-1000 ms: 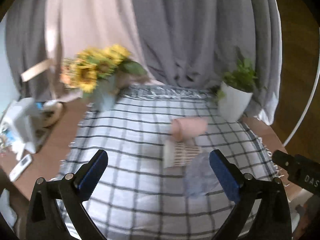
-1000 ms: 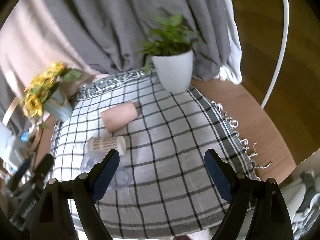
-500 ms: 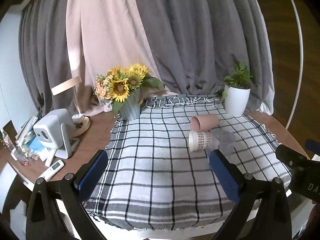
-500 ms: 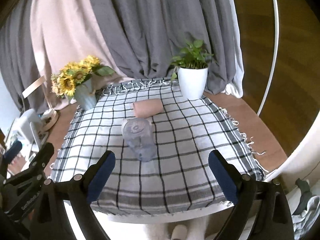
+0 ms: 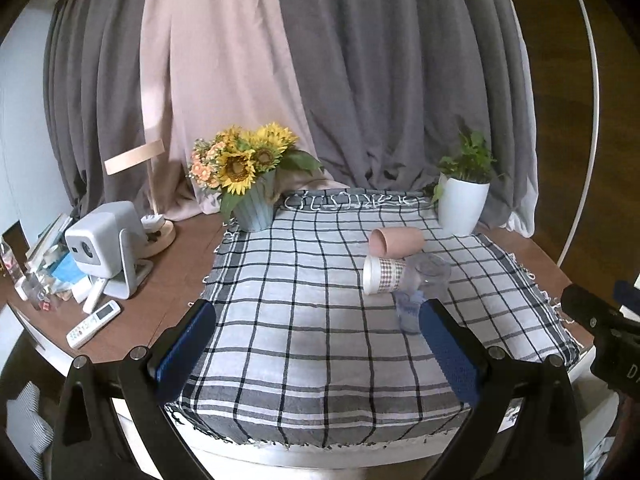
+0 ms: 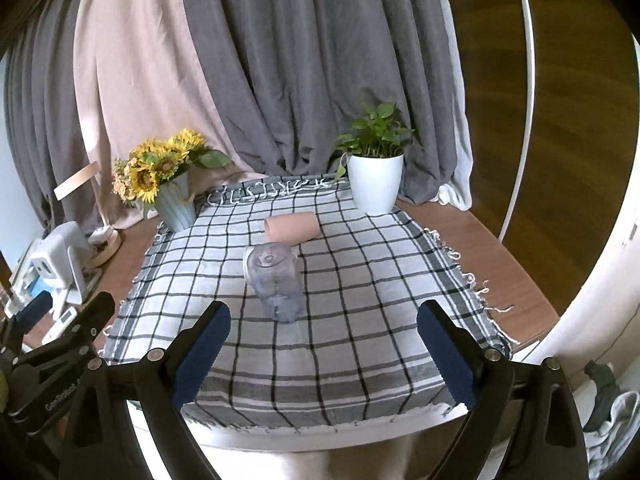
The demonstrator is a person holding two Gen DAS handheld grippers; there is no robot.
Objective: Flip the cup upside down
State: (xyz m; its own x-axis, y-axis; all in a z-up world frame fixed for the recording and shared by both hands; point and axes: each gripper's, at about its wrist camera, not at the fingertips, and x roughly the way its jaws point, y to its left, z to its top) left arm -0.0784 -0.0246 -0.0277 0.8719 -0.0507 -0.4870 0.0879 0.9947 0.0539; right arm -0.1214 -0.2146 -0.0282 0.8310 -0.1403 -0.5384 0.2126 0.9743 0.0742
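Observation:
Three cups lie on their sides on the checked cloth: a pink cup, a white patterned paper cup and a clear plastic cup. In the right wrist view the clear cup lies in front of the pink cup and hides the paper cup. My left gripper is open and empty, held back over the table's near edge. My right gripper is open and empty, also at the near edge.
A sunflower vase stands at the back left of the cloth and a white potted plant at the back right. A small projector, a remote and clutter sit on the wooden table at the left. Curtains hang behind.
Both grippers have pulled back and up from the cups; the whole table now shows. The cups have not moved. Both grippers stay open.

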